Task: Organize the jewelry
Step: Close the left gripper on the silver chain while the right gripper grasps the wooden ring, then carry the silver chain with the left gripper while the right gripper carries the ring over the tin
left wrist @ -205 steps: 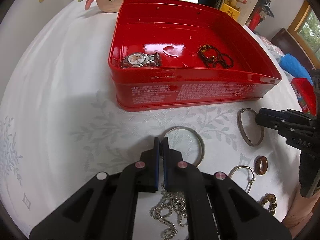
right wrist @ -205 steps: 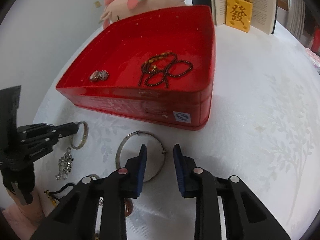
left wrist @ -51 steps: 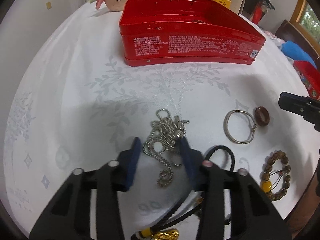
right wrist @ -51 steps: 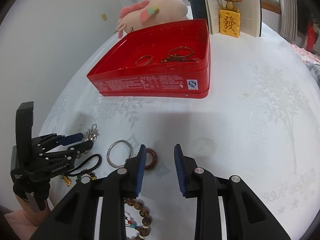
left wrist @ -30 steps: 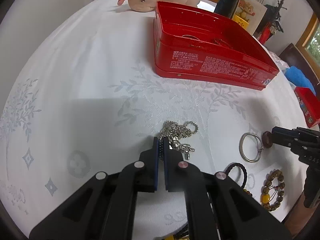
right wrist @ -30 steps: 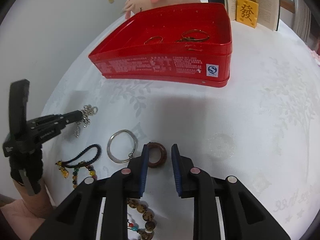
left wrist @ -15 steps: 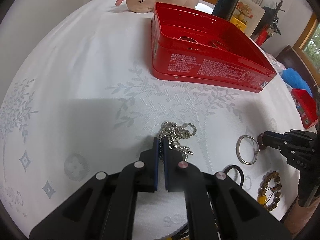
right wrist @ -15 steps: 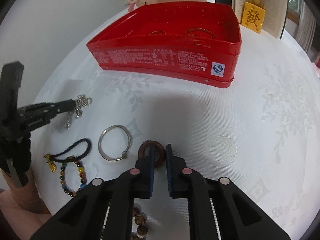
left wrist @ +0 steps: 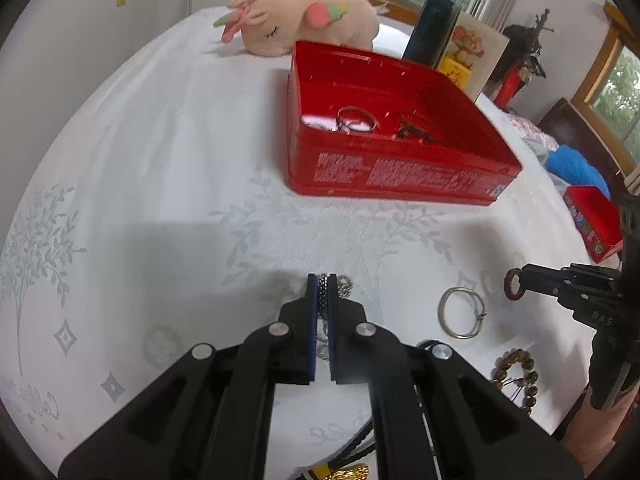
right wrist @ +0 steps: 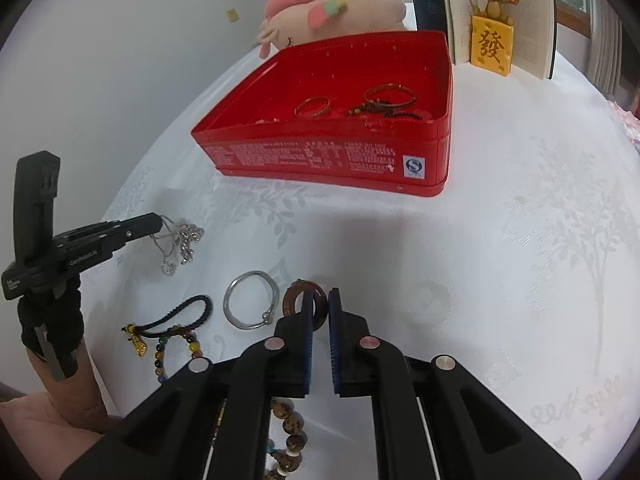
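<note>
My left gripper (left wrist: 322, 280) is shut on a silver chain (left wrist: 345, 283). In the right wrist view the chain (right wrist: 176, 244) dangles from the left gripper (right wrist: 156, 220) over the white cloth. My right gripper (right wrist: 320, 296) is shut on a brown ring (right wrist: 294, 300), held upright; the left wrist view shows the brown ring (left wrist: 514, 285) at the tip of the right gripper (left wrist: 524, 278). The red tin (left wrist: 400, 176) stands farther back and holds bangles and a dark bead string. A silver bangle (right wrist: 250, 306), a black cord bracelet (right wrist: 176, 316) and a brown bead bracelet (left wrist: 516, 376) lie on the cloth.
A pink plush toy (left wrist: 304, 16) lies behind the tin. An open book (right wrist: 508, 12) with a yellow figurine (right wrist: 491, 44) stands at the back right. A small red box (left wrist: 596, 220) sits at the table's right edge. A hand (right wrist: 60, 412) holds the left gripper's handle.
The right gripper's jaws closed on the brown ring and raised it a little. The left gripper, still shut, lifted the chain so it now hangs from its tips.
</note>
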A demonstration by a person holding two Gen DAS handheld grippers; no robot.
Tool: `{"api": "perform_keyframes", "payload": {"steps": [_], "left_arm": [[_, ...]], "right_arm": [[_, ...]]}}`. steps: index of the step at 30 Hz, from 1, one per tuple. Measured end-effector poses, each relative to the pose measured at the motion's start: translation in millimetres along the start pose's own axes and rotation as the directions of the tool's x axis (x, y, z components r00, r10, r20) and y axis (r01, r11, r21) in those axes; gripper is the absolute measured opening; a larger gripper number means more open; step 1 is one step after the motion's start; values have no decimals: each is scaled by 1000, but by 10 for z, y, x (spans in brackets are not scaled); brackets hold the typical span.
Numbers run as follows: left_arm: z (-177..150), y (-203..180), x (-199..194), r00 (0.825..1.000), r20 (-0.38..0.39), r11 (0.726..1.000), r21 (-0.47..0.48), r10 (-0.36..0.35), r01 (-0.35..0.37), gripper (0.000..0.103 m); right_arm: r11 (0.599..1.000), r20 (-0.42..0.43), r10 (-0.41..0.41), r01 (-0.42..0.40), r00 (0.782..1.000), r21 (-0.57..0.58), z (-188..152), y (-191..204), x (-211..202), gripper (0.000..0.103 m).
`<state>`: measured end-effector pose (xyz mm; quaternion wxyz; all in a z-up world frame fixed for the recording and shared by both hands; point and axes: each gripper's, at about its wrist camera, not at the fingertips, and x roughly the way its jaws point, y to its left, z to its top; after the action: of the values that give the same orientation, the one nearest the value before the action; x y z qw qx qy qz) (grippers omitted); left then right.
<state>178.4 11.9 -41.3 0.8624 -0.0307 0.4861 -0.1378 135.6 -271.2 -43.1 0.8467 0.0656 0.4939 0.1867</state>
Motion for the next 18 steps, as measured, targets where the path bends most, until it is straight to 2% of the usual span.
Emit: {"api": "perform_keyframes", "payload": {"steps": [7,9,11,13,16,18], "left_arm": [[-15,-2,225,998,-59,1000,21,22,-21,5],[-4,-17,257,997,-66,999,33,29,-27,12],[-3,-43,288,997,-65,998,44,45,-42,35],[1,-65,313,995,-65,996,57,72,-69,44],[-2,-81,361,994,-75,995,65,84,-79,44],[-2,-96,380,992,-75,992,79,102,-96,36]], "right_arm": [[1000,-21,-8,8,1000,1,-9,13,145,7],[1000,-23,-8,8,1000,-2,-8,17,154,7],[1000,-24,-8,8,1000,-2,-4,18,165,7],[1000,-27,-7,7,1000,-2,-3,15,176,7],[1000,-29,-6,6,1000,0,-2,4,194,7],[1000,-29,-4,4,1000,4,-1,-2,197,7]]}}
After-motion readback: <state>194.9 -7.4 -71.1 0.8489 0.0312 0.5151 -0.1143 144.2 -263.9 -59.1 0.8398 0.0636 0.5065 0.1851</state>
